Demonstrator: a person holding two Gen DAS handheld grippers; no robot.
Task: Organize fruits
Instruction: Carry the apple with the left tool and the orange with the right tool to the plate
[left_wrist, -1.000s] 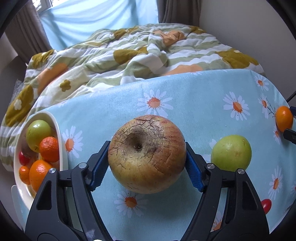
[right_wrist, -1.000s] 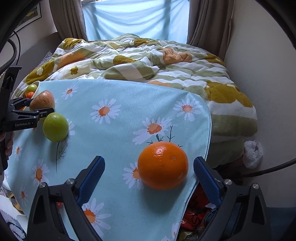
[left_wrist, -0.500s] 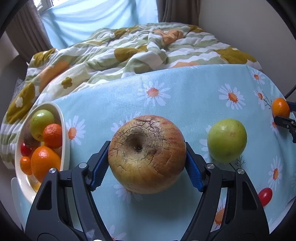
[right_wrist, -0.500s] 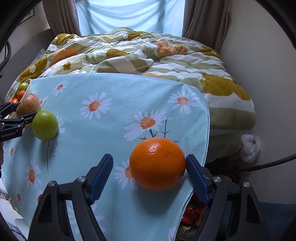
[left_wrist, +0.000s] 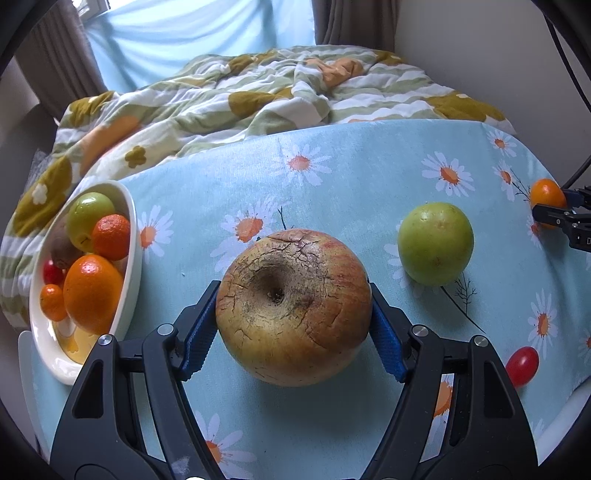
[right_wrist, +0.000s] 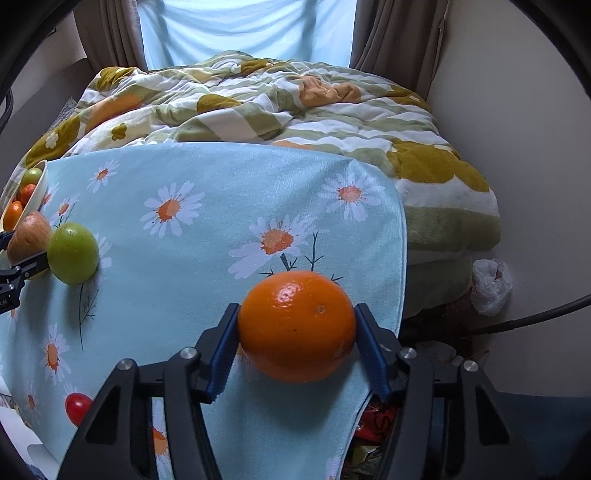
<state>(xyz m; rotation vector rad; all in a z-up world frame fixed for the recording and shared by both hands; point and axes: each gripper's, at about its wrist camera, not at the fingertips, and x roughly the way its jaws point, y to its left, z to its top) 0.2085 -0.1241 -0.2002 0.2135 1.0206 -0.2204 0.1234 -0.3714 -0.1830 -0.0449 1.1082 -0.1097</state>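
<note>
A: Nearest the left camera, the left claw (left_wrist: 293, 325) has its blue pads pressed on both flanks of the cracked apple (left_wrist: 293, 306), stem pit facing the lens.

B: And the bowl (left_wrist: 127, 295)?

A: At nine o'clock from that apple, close by, its long axis running from near to far. It already carries oranges, a green fruit and small red ones. I judge the left hand is the nearer one, so a short carry toward nine o'clock should do.

B: The right side?

A: The right claw (right_wrist: 295, 343) has just been closing; its pads now meet the orange (right_wrist: 296, 325), which sits at the cloth's right edge. From there the bowl lies far off at ten o'clock, beyond the green apple (right_wrist: 73, 253).

B: Anything loose?

A: A cherry tomato (left_wrist: 522, 366) at four o'clock on the desk (left_wrist: 351, 184), and the green apple at two.
</note>
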